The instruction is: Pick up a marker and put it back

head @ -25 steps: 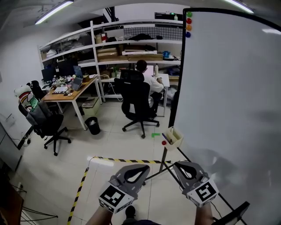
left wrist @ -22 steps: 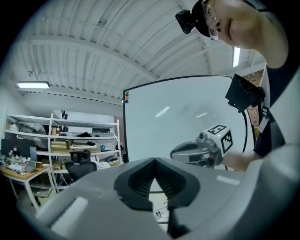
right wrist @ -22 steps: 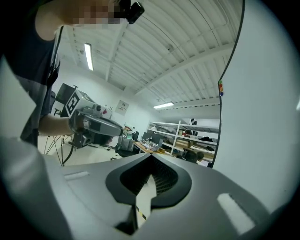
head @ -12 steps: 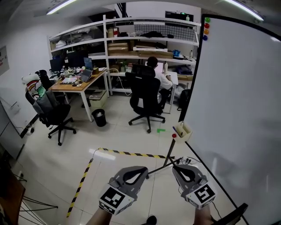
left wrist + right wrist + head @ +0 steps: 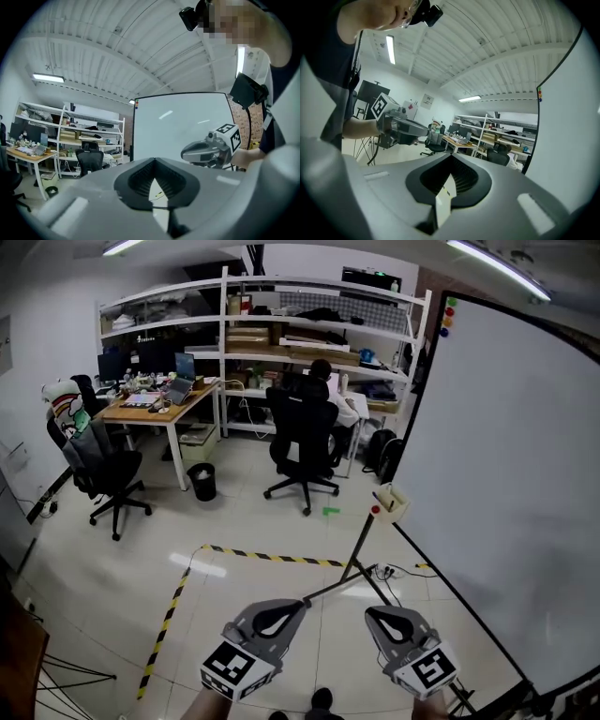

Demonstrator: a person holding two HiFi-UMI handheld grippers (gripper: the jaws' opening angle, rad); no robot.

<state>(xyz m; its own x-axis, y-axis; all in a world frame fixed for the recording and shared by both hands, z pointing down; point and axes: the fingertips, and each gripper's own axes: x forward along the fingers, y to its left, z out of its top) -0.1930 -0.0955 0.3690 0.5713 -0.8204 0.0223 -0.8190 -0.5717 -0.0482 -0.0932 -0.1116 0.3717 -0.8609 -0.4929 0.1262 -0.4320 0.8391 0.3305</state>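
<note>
**A:** How are the two grey hand-held tools set?

**B:** The left gripper (image 5: pixel 298 604) and the right gripper (image 5: pixel 369 612) each have their jaws pressed together with nothing between them. They are held low, side by side and roughly level. I'd judge they are being carried, since nothing lies within reach.

**A:** And the marker?

**B:** Neither tool has it. Ahead, well apart from both, a small cream holder (image 5: pixel 394 502) hangs at the edge of the large white whiteboard (image 5: pixel 497 474), with a red-tipped thing (image 5: pixel 375 510) just beside it. The marker is probably stored there, handy for writing, but it is too small to make out.
</note>
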